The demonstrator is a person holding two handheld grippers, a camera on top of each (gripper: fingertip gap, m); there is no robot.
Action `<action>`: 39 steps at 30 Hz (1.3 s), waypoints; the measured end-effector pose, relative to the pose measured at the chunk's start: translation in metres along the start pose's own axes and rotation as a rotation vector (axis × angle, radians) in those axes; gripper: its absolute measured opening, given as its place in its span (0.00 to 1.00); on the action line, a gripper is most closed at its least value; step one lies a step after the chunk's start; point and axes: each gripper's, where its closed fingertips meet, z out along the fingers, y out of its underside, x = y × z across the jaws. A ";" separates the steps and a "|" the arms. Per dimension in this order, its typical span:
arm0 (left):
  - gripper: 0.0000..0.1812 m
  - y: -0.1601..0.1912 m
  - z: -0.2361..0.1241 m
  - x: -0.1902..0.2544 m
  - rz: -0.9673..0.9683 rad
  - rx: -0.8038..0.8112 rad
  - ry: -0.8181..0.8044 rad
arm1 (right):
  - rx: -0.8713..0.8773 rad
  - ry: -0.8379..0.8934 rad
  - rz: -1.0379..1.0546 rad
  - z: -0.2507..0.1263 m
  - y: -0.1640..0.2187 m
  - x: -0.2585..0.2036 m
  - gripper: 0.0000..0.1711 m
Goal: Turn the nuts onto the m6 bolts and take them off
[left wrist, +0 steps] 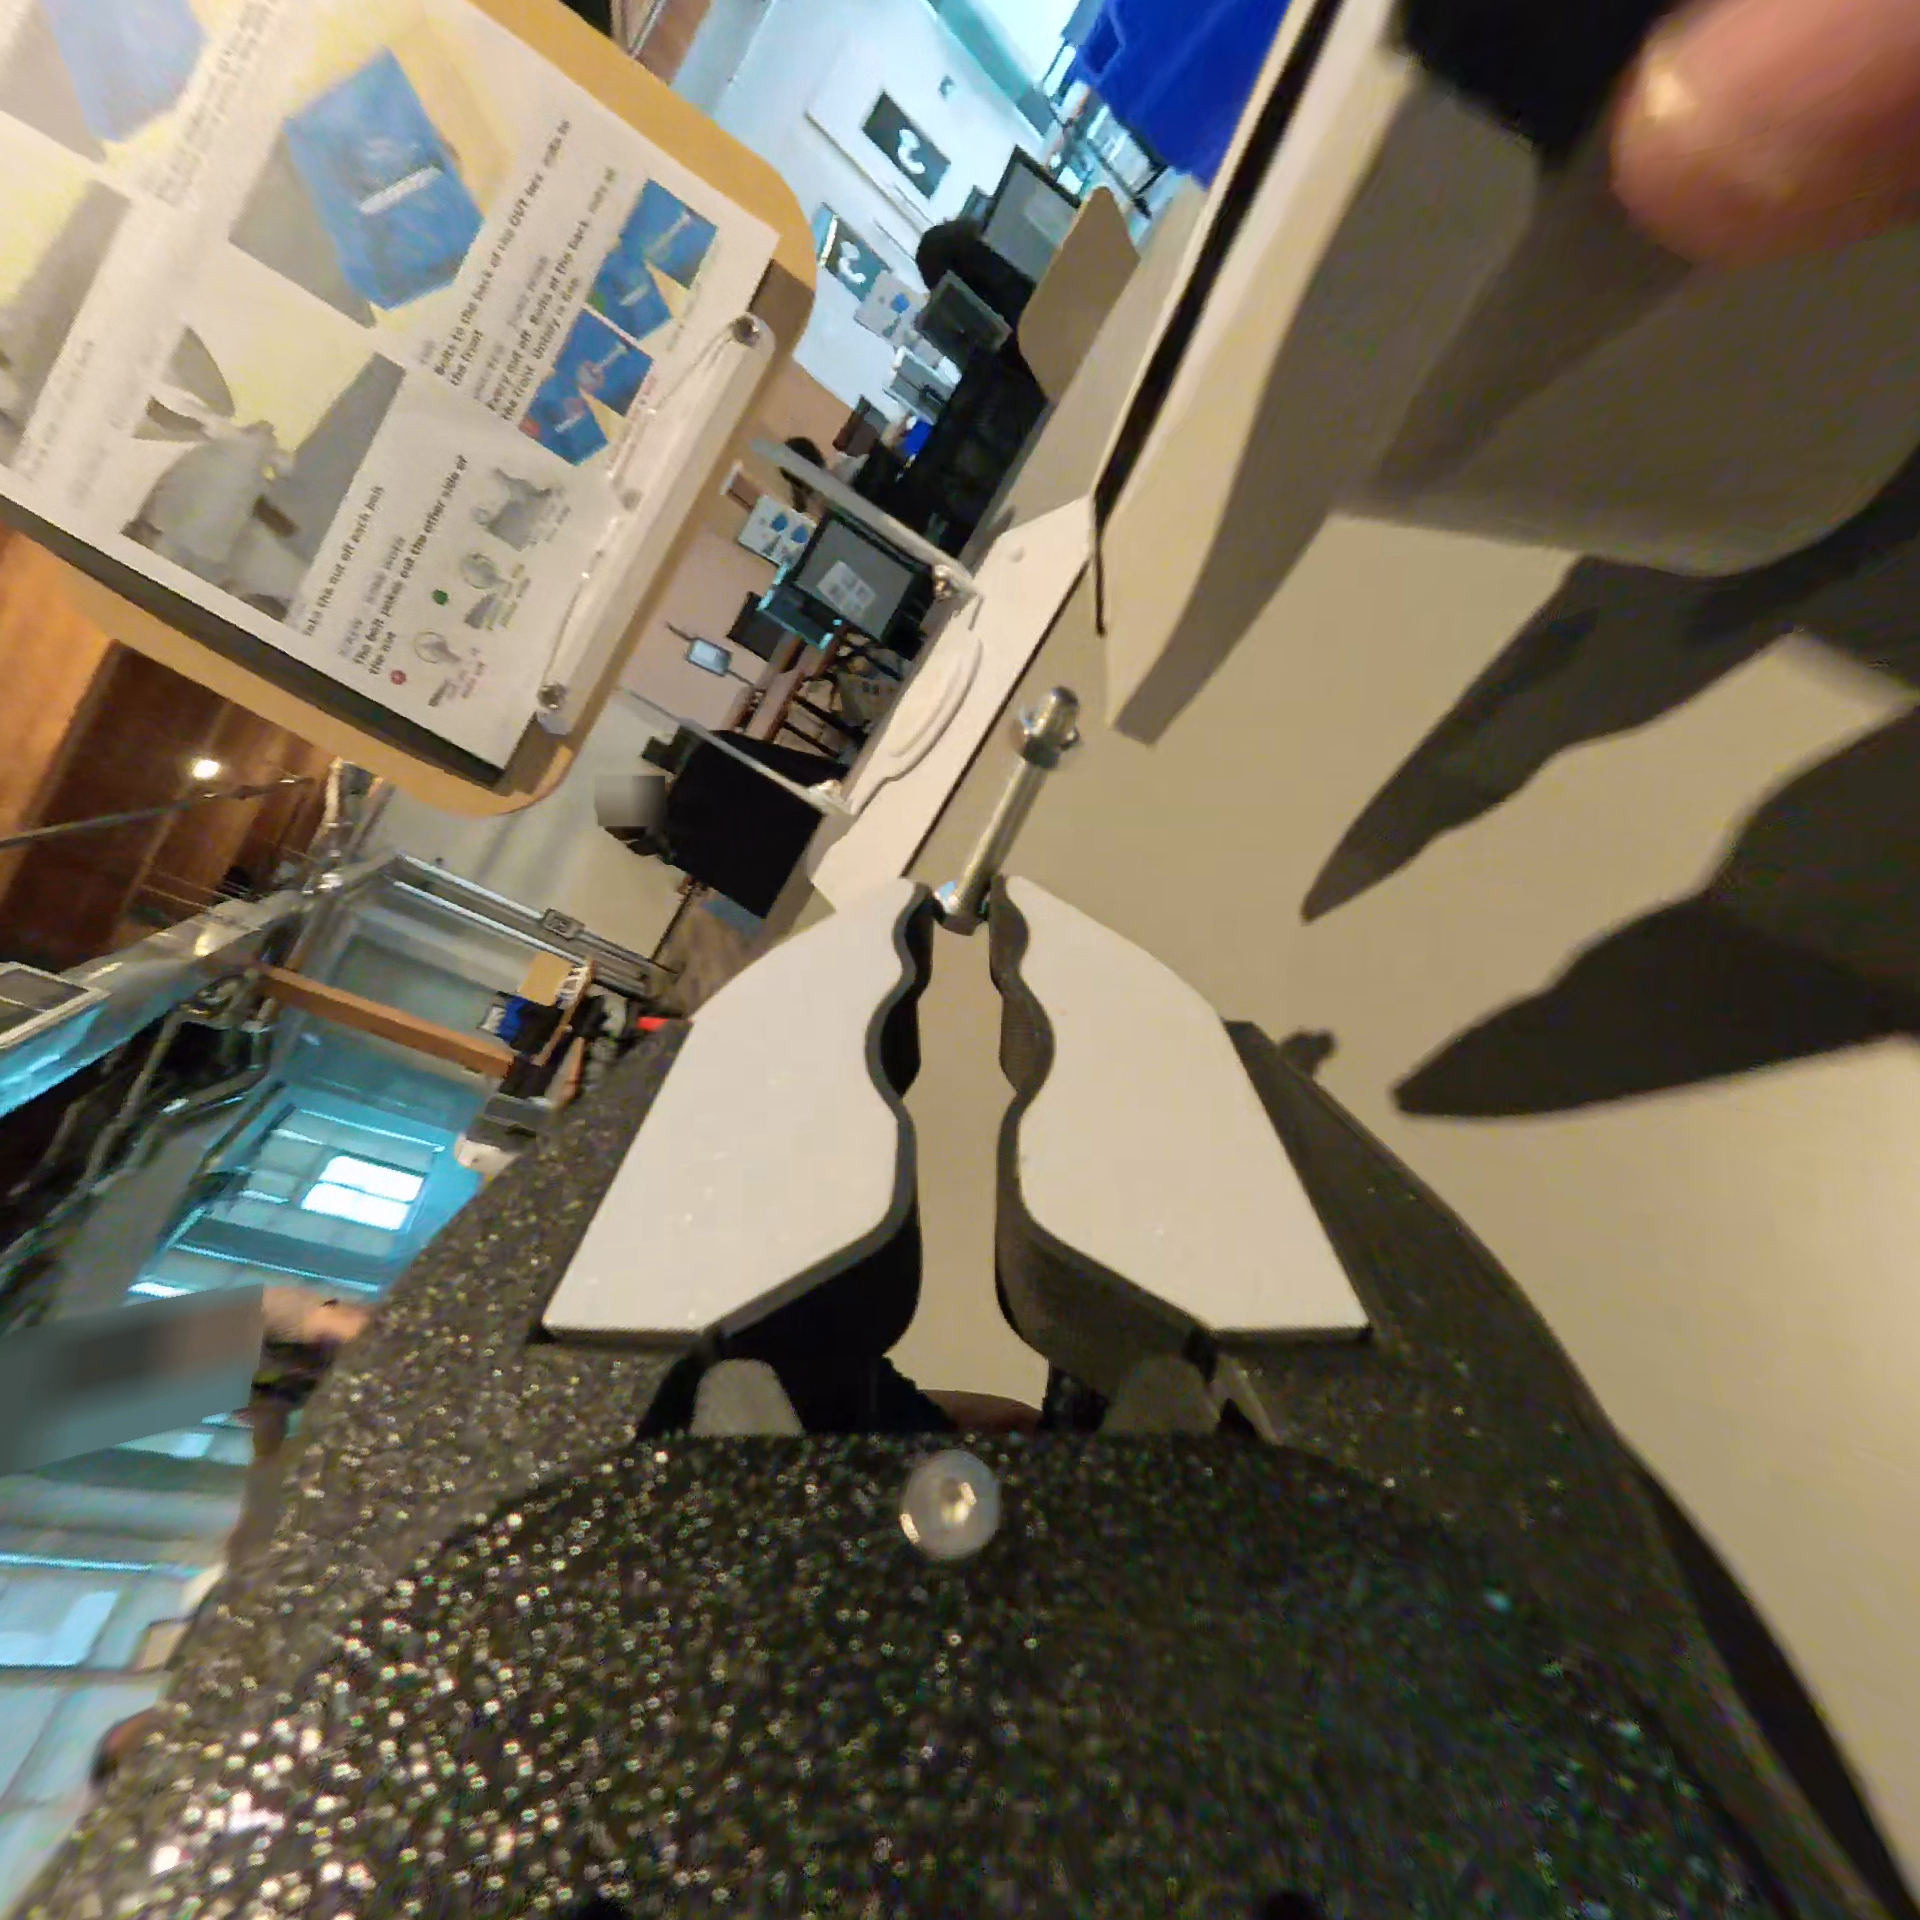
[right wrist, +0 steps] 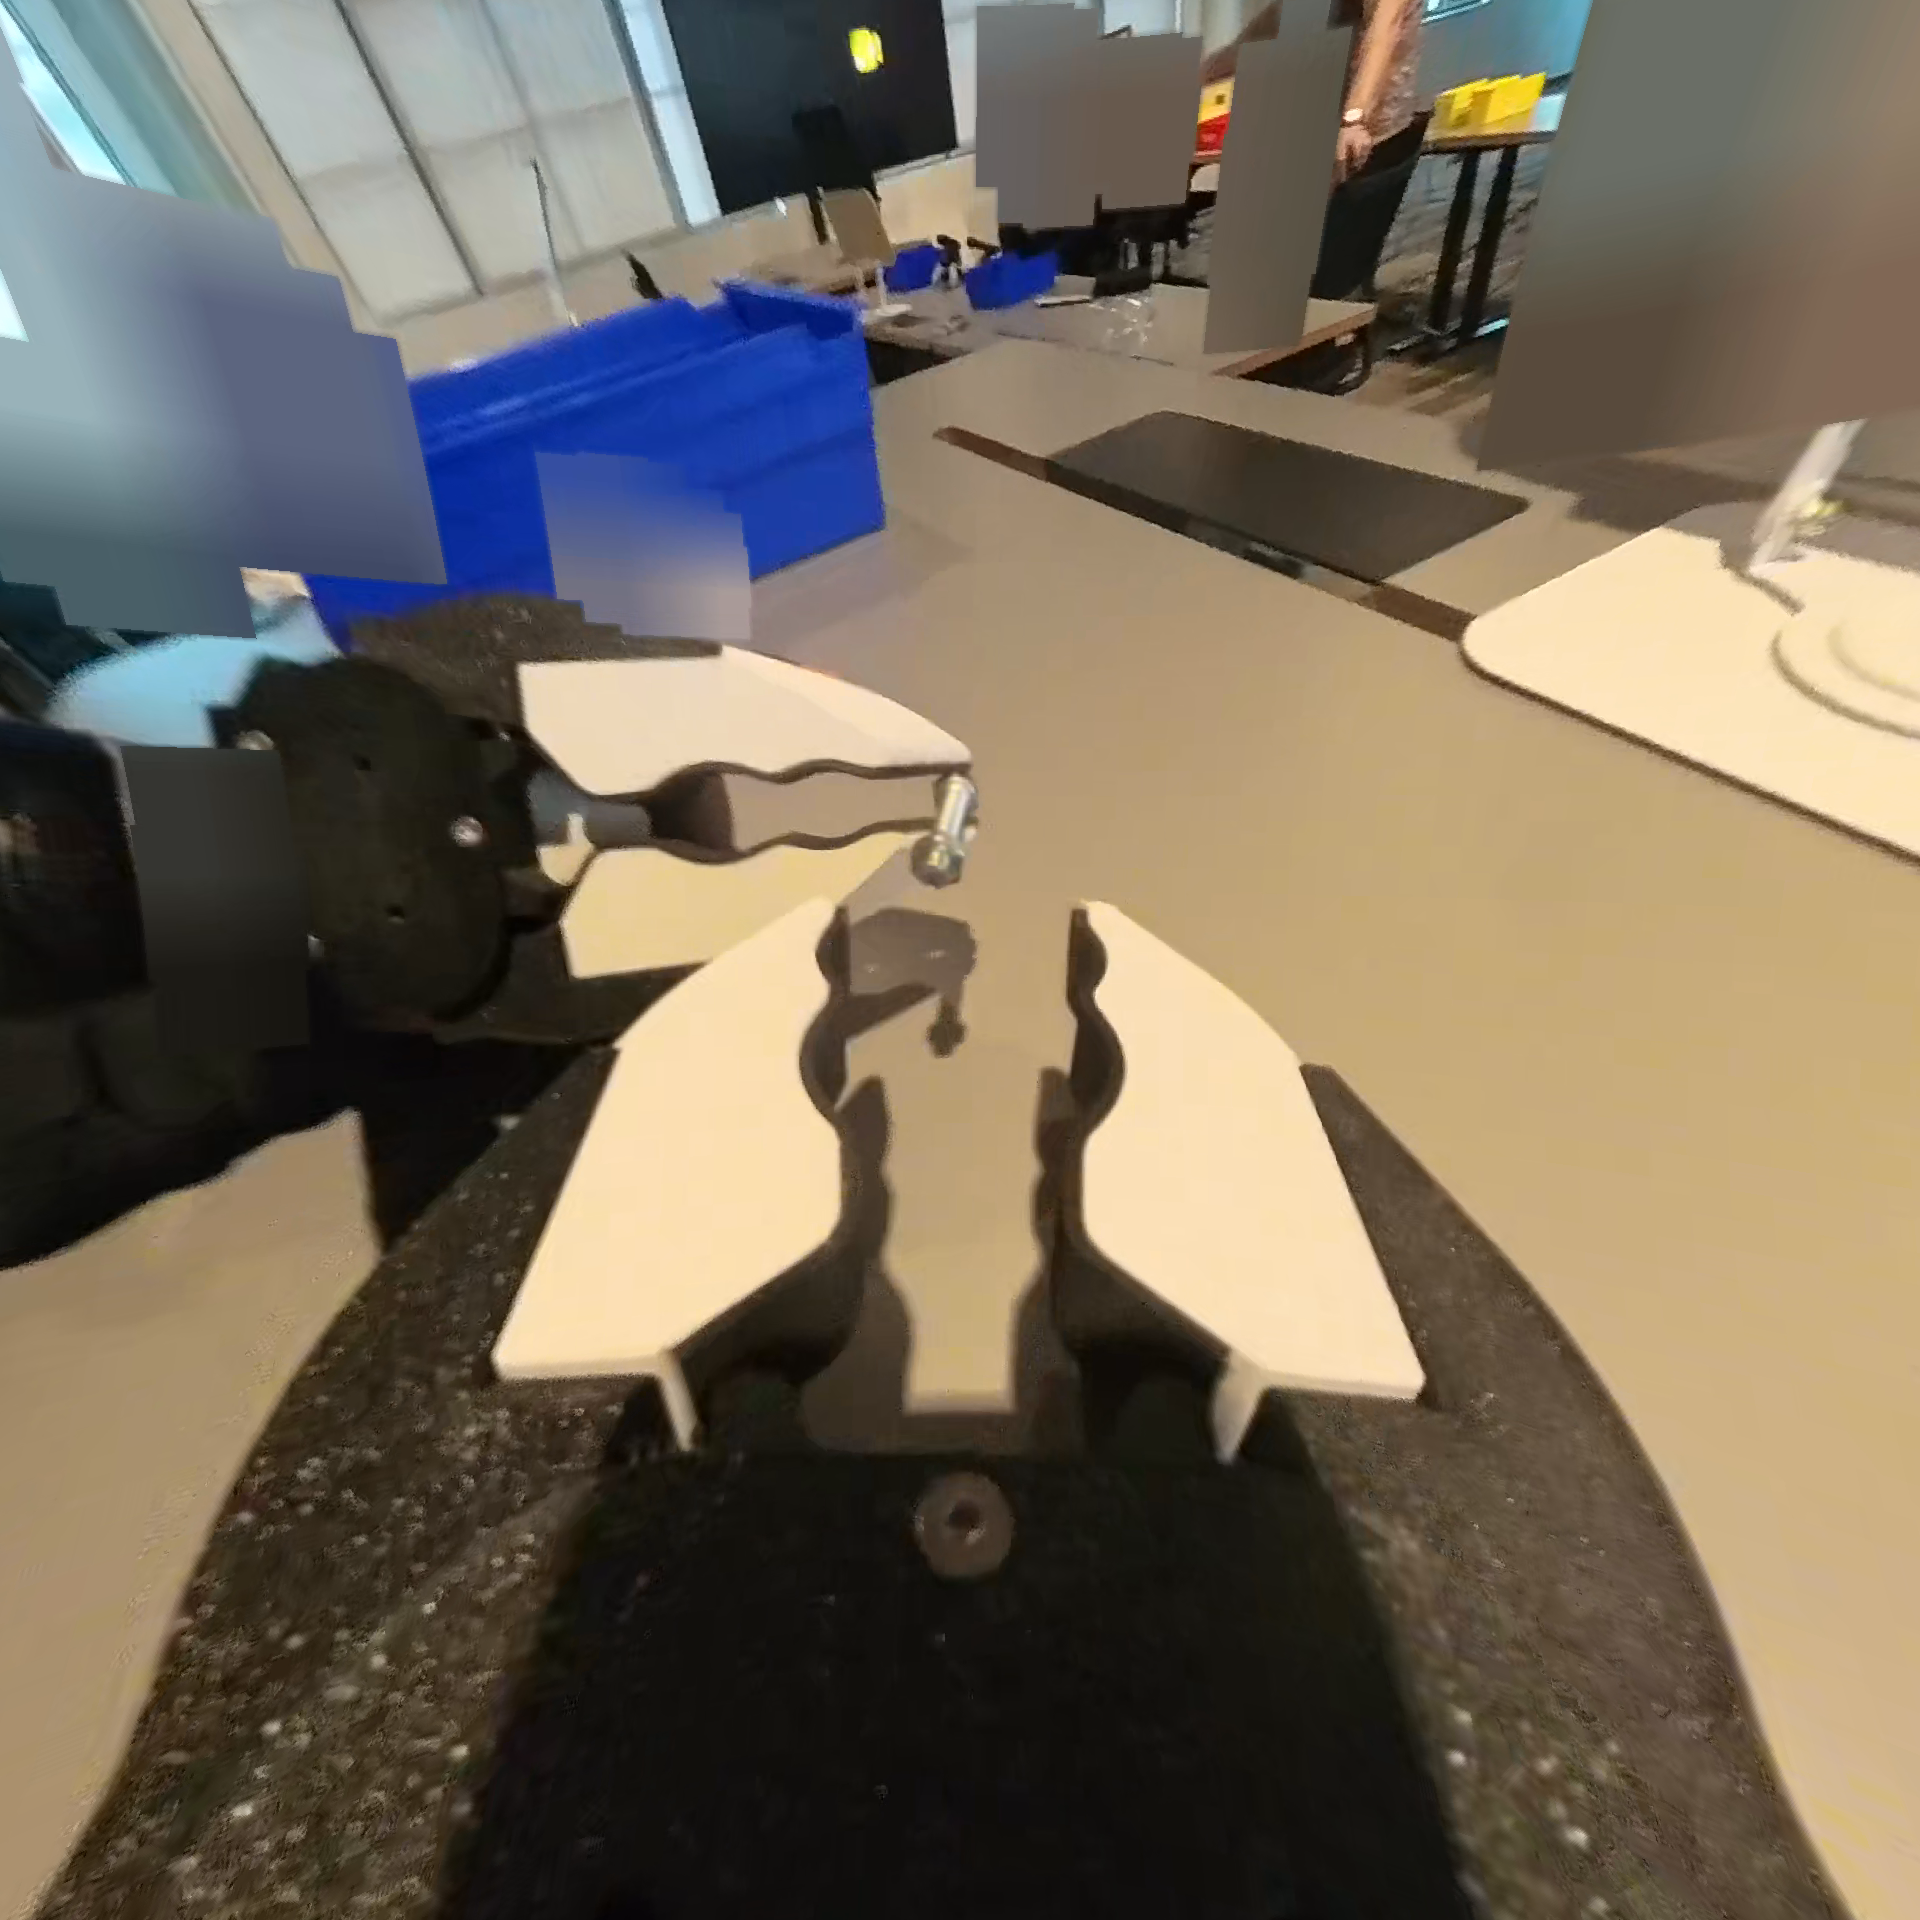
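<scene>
One bolt [left wrist: 1006, 805] is in view, silver, pinched at one end by the nearly closed jaws of the left gripper [left wrist: 961, 914] and held above the pale surface [right wrist: 1195, 727]. The right gripper [right wrist: 956, 914] hangs just beside it, its jaws wide apart and empty. Two blue bins [right wrist: 665, 416] sit behind.

We see bright, even light in both views. In the left wrist view a small round lamp [left wrist: 206, 769] glows far off, and the black gripper body sparkles with tiny shiny dots. A fingertip [left wrist: 1766, 135] at the top corner is big and fuzzy. Dark pointed shadows [left wrist: 1662, 997] lie on the pale table [left wrist: 1558, 1351]. In the right wrist view the table [right wrist: 1299, 935] looks soft and smeared. Straight lines bend near the edges.
</scene>
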 end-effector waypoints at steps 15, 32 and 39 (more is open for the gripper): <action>0.06 -0.003 0.000 0.027 -0.042 0.010 0.164 | -0.091 0.102 -0.159 0.001 0.014 0.000 0.15; 0.06 -0.004 -0.006 0.004 -0.220 0.051 0.116 | -0.476 0.414 -2.052 -0.093 -0.093 -0.030 0.13; 0.06 -0.004 -0.006 0.002 -0.237 0.055 0.117 | -0.584 0.395 -2.510 -0.107 -0.129 -0.092 0.16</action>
